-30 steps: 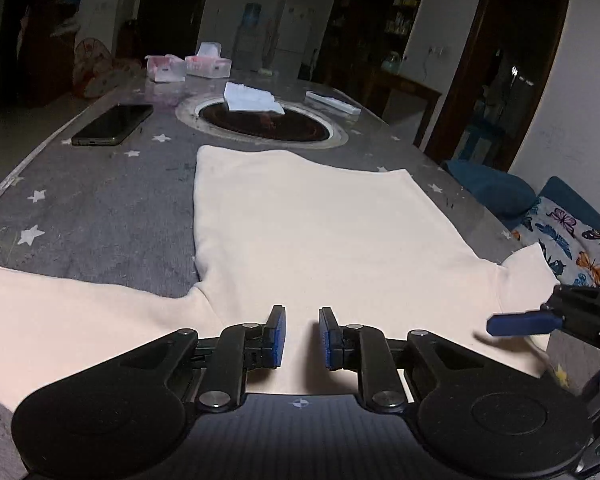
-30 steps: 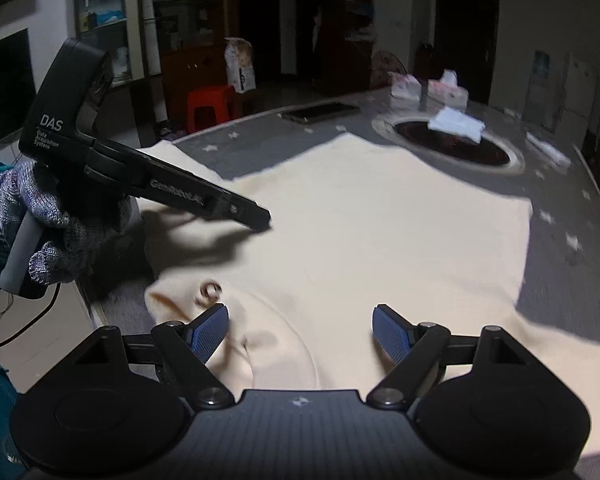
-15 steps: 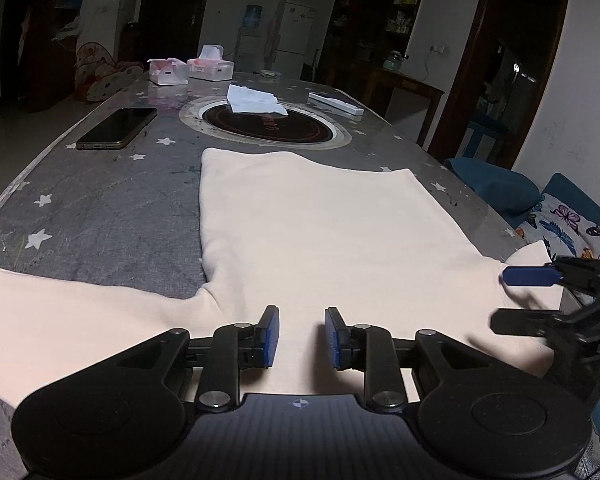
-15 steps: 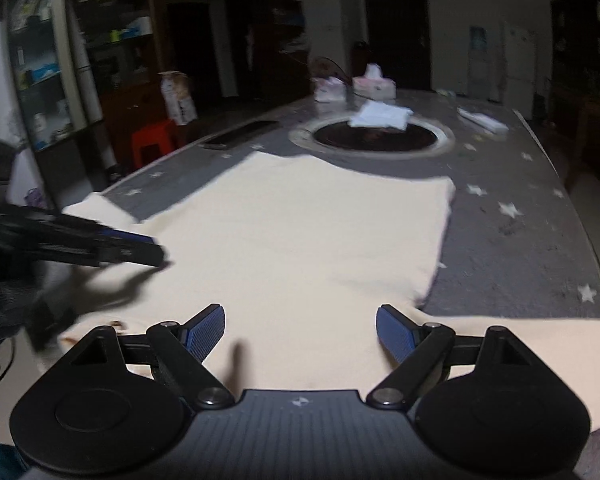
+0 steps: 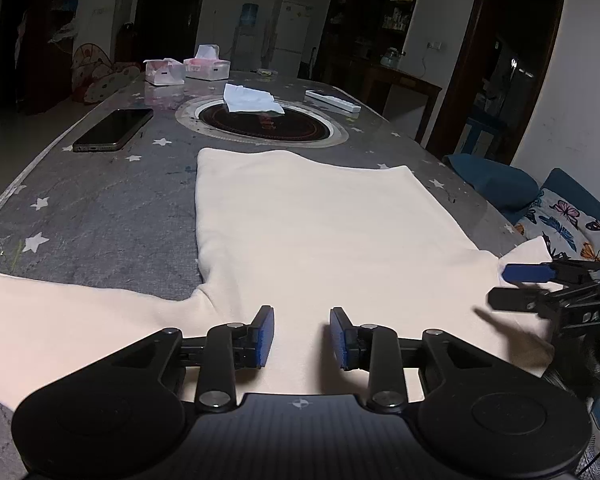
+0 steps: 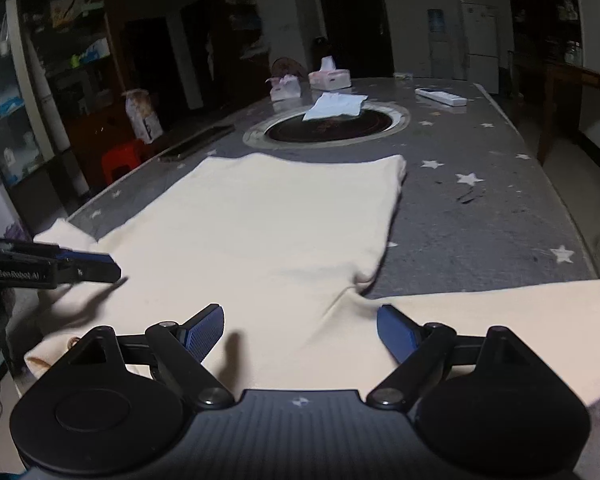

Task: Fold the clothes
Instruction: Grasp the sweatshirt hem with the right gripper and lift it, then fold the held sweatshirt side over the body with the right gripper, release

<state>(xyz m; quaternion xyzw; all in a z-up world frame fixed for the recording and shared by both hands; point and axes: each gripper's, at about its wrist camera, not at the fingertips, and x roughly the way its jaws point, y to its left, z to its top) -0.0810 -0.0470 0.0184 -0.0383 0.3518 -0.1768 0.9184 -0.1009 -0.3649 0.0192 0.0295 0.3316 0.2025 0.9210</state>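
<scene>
A cream long-sleeved shirt (image 5: pixel 312 232) lies spread flat on the grey star-patterned table (image 5: pixel 100 208), both sleeves stretched out sideways. My left gripper (image 5: pixel 301 316) hovers over the shirt's near edge beside the left armpit. Its jaws are opening, and only flat cloth shows below the gap, with nothing pinched. My right gripper (image 6: pixel 300 314) stands open wide above the shirt (image 6: pixel 260 220) near the right armpit and sleeve, holding nothing. Each gripper shows in the other's view: the right gripper (image 5: pixel 504 288) at the shirt's right shoulder, the left gripper (image 6: pixel 108 268) at the left edge.
Beyond the shirt sit a dark phone (image 5: pixel 114 130), a round black hob (image 5: pixel 260 128) with a white cloth (image 5: pixel 250 98) on it, tissue boxes (image 5: pixel 206 66) and a white bar (image 5: pixel 332 102). A butterfly cushion (image 5: pixel 572 224) lies past the right table edge, and a red stool (image 6: pixel 122 158) stands left.
The left jaws have spread wider with the hand still. The right gripper has swung rightward from the collar area to the right armpit and rolled level.
</scene>
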